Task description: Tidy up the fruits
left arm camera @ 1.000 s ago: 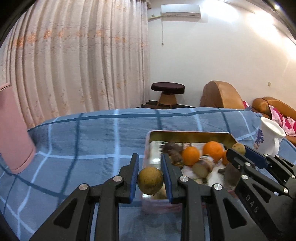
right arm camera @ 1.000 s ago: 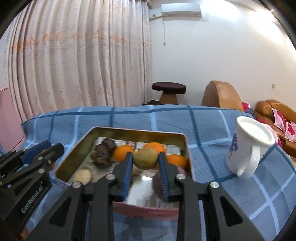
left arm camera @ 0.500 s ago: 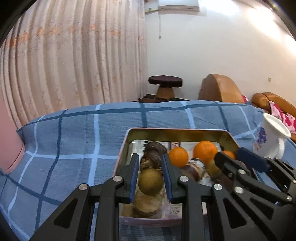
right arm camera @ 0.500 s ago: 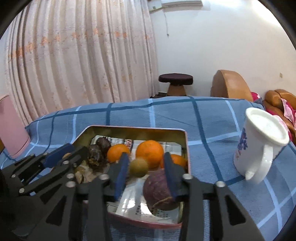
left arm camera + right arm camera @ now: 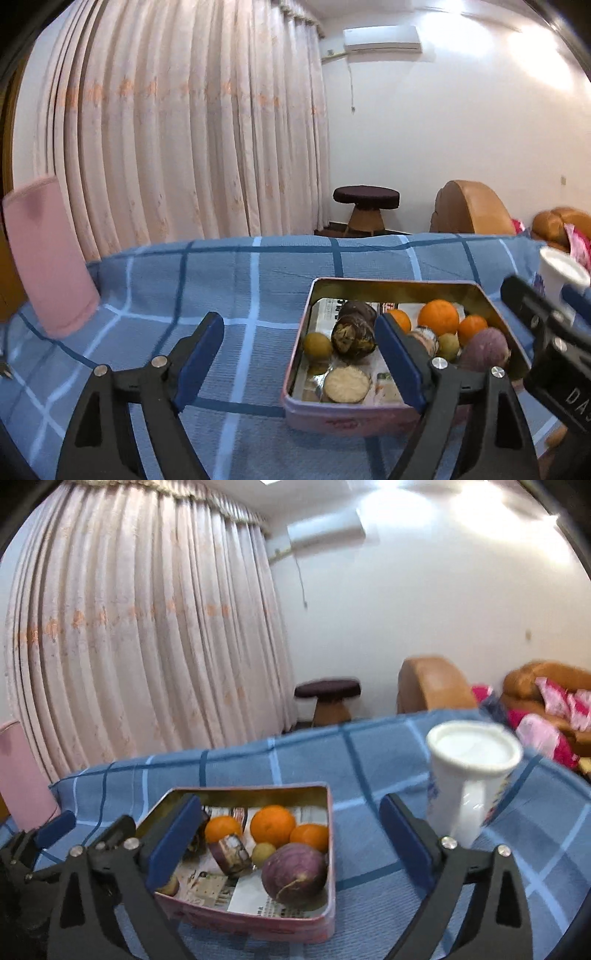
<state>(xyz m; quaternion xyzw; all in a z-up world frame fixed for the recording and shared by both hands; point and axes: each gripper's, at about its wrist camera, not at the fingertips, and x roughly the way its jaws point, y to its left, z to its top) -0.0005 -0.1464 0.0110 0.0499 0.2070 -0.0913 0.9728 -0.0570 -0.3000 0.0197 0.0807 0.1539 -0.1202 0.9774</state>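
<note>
A pink-sided metal tin (image 5: 391, 283) (image 5: 251, 792) lies on the blue checked cloth and holds the fruit. In it are oranges (image 5: 438, 317) (image 5: 272, 823), a purple round fruit (image 5: 484, 349) (image 5: 293, 873), dark wrinkled fruit (image 5: 354, 332), a yellow-green fruit (image 5: 317, 345) and a small green one (image 5: 263, 852). My left gripper (image 5: 299, 325) hangs over the tin's near left corner, its jaws opening with nothing pressed between them. My right gripper (image 5: 291, 805) stands in front of the tin's right side, its jaws opening too, holding nothing.
A white mug (image 5: 469, 775) with a printed pattern stands right of the tin, just beyond my right finger. A pink upright object (image 5: 48, 258) stands at the cloth's far left. Beyond the table are a curtain, a dark stool (image 5: 365, 199) and a brown sofa.
Both grippers were shut on small round fruits over the tin. Both have let go, the fruits now lie in the tin, and the jaws have spread wide.
</note>
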